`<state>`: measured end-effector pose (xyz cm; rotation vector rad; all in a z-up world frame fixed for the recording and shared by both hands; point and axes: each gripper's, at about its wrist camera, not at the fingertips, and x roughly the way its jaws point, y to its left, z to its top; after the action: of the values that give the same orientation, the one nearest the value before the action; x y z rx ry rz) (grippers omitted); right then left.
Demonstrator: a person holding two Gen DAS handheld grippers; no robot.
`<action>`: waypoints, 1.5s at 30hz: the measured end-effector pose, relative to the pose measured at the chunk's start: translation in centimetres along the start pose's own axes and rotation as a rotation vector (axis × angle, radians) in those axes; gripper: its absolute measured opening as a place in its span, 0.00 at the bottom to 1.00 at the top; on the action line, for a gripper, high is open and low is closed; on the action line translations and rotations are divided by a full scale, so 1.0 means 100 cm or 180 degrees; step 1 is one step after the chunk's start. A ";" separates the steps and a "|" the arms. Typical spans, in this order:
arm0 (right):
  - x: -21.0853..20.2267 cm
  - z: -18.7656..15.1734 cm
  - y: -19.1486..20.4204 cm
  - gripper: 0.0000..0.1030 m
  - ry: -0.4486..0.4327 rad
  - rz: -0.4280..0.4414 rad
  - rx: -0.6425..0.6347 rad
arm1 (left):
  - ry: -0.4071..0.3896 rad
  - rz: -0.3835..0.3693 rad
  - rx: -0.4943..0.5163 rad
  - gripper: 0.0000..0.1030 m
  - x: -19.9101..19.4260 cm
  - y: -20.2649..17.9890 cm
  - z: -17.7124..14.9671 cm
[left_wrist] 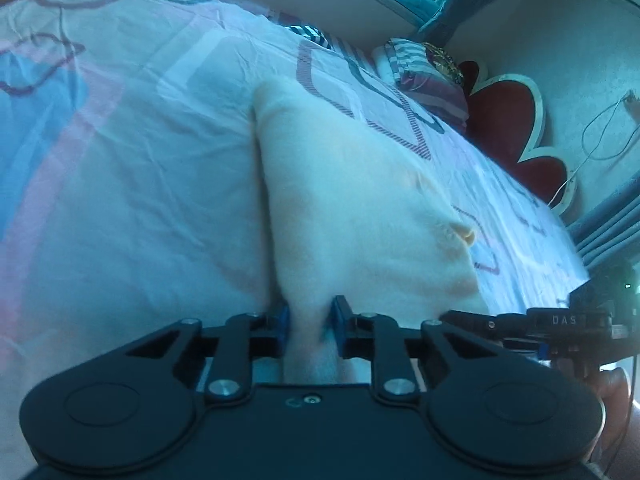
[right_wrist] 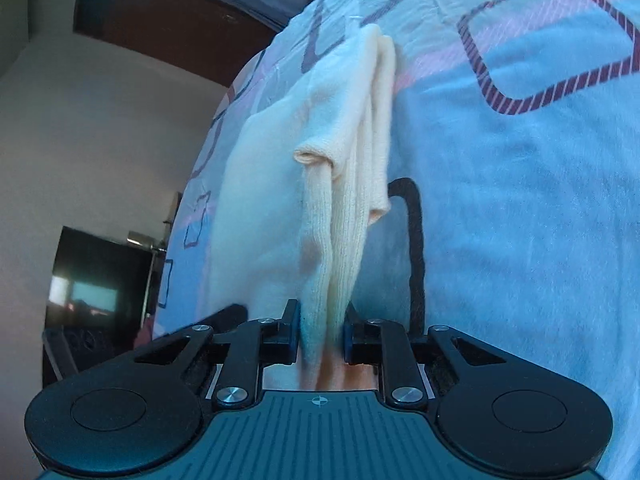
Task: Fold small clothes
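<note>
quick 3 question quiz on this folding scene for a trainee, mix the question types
1. True or false: the left gripper is shut on the cream garment.
2. What does the right gripper hold? A) the bedsheet B) the cream garment C) nothing
3. Fill in: the garment hangs over a patterned ____.

Key:
1. True; cloth sits pinched between its fingers.
2. B
3. Bedsheet
</note>
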<state>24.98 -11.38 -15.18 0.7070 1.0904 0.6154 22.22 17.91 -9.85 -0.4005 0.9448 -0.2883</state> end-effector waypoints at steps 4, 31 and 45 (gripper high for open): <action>-0.012 -0.022 0.016 0.21 -0.0142 -0.0339 -0.0437 | 0.0066 0.0203 0.0135 0.31 -0.008 -0.001 -0.012; -0.078 -0.118 0.081 0.73 -0.0651 -0.1012 -0.1416 | -0.0762 0.1050 0.0637 1.00 -0.095 -0.087 -0.092; -0.116 -0.145 0.111 1.00 -0.1025 -0.1341 -0.1569 | -0.0899 0.1167 0.0640 0.99 -0.133 -0.123 -0.110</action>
<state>6.31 -10.08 -4.28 0.1292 0.7141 0.3657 4.93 10.11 -0.43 -0.0748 0.6870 0.0101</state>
